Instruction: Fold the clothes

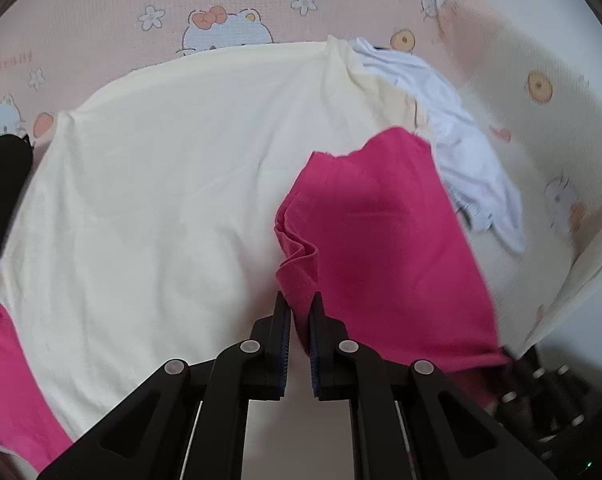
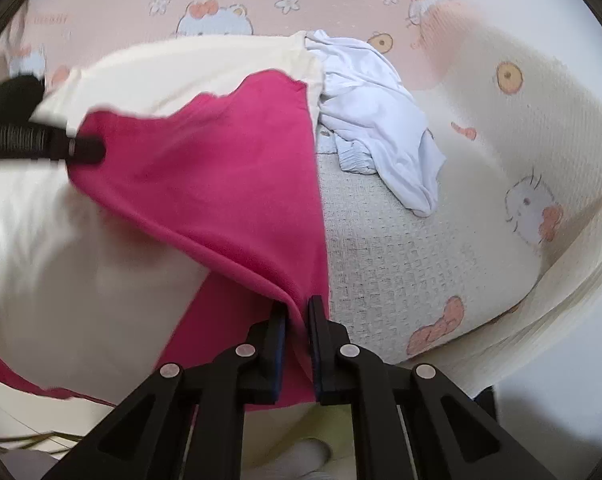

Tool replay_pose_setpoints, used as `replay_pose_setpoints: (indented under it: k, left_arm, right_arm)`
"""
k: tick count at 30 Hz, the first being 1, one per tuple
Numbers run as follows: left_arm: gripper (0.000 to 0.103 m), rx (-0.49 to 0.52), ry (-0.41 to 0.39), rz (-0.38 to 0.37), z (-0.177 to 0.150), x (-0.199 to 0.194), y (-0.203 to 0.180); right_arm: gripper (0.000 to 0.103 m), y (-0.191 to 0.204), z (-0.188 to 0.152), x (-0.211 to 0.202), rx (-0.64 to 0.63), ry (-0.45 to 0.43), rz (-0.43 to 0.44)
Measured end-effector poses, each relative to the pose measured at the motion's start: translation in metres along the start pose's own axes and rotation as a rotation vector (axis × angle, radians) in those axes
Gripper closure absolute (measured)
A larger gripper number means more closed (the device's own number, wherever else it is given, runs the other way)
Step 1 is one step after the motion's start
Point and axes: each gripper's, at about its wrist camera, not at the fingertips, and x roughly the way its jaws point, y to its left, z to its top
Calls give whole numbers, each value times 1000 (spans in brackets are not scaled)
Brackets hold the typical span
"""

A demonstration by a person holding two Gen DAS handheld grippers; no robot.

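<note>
Two hand-held grippers, left hand-held gripper [image 1: 299, 304] and right hand-held gripper [image 2: 297, 308], clamp one pink garment [image 2: 221, 176].

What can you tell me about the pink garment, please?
The pink garment is a soft magenta knit with a stitched hem. It lies draped and creased over a cream garment on the bed. The left tongs pinch its bunched hem, and the right tongs pinch a folded edge.
</note>
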Motion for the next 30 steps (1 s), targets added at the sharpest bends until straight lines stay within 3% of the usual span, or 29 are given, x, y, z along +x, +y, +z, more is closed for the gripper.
replay_pose_setpoints:
  k: [3, 11, 12, 15, 17, 19, 20, 22, 23, 24, 30]
  left_arm:
    - [96, -41, 48, -3, 0, 9, 10]
    - [96, -176, 124, -93, 13, 35, 42]
    - [96, -183, 130, -117, 14, 34, 45]
    - [96, -296, 131, -285, 15, 24, 66]
    - [93, -374, 127, -378, 15, 14, 80]
    - [87, -373, 117, -392, 18, 2, 86]
    - [80, -361, 110, -379, 20, -1, 87]
    - [59, -357, 91, -366, 19, -6, 92]
    - [41, -365, 82, -366, 17, -8, 95]
    - [35, -389, 82, -373, 15, -7, 100]
    - [35, -455, 159, -348, 14, 11, 112]
  right_arm:
    - [95, -3, 1, -1, 28, 8, 34]
    - [95, 10, 2, -5, -26, 12, 59]
    - [95, 9, 2, -5, -27, 15, 69]
    - [90, 6, 3, -8, -1, 37, 110]
    - [69, 0, 3, -12, 35, 36, 139]
    - [52, -6, 3, -18, 69, 29, 165]
    - [45, -9, 3, -22, 81, 14, 169]
    - [44, -13, 2, -29, 90, -12, 177]
    - [44, -13, 1, -33, 86, -22, 182]
    - [43, -14, 1, -35, 83, -27, 184]
    - [42, -16, 10, -43, 73, -32, 160]
